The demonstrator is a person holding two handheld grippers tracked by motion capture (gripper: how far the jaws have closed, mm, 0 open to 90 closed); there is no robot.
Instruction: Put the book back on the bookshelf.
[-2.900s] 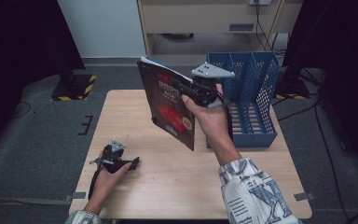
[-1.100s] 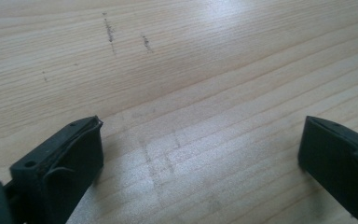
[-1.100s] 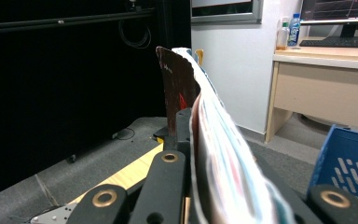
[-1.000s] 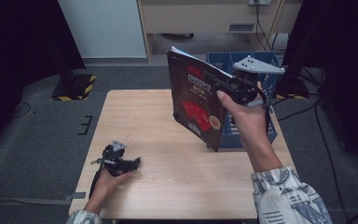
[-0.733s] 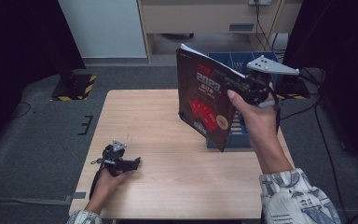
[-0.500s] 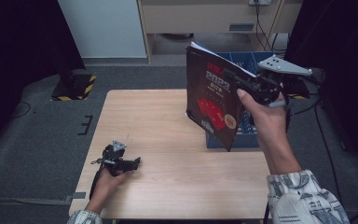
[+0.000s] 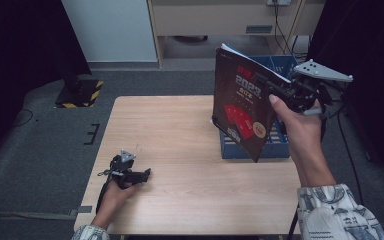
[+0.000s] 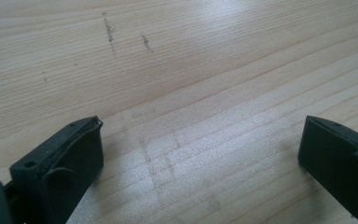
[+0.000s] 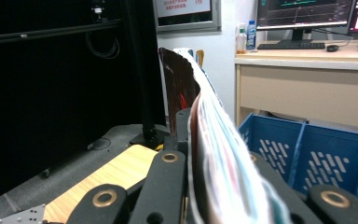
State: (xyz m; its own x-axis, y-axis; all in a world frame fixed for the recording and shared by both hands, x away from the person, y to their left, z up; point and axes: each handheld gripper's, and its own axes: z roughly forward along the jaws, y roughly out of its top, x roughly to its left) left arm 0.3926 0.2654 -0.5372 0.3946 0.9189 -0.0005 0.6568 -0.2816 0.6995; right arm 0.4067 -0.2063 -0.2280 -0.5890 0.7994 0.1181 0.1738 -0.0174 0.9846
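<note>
The right claw (image 7: 275, 92), clamped on the dark red-printed softcover book (image 7: 240, 112), has carried it rightward over the blue slotted plastic file rack (image 7: 280, 145), ready for lowering, while the left claw (image 7: 145, 173) rests open on the wooden surface (image 7: 180, 150)

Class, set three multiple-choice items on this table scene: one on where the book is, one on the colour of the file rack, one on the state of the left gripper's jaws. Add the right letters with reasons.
1. Where is the book?
A. flat on the table
B. held upright in the air in front of the file rack
C. on the floor

2. What colour is the file rack?
A. blue
B. red
C. white

3. How do the left gripper's jaws stand?
A. shut on a pen
B. shut on the book
C. open, nothing between them

Key: 1 B, the right gripper clamps it above the table. 2 A, its slotted walls are blue. 3 C, the left gripper view shows bare wood between the jaws.
</note>
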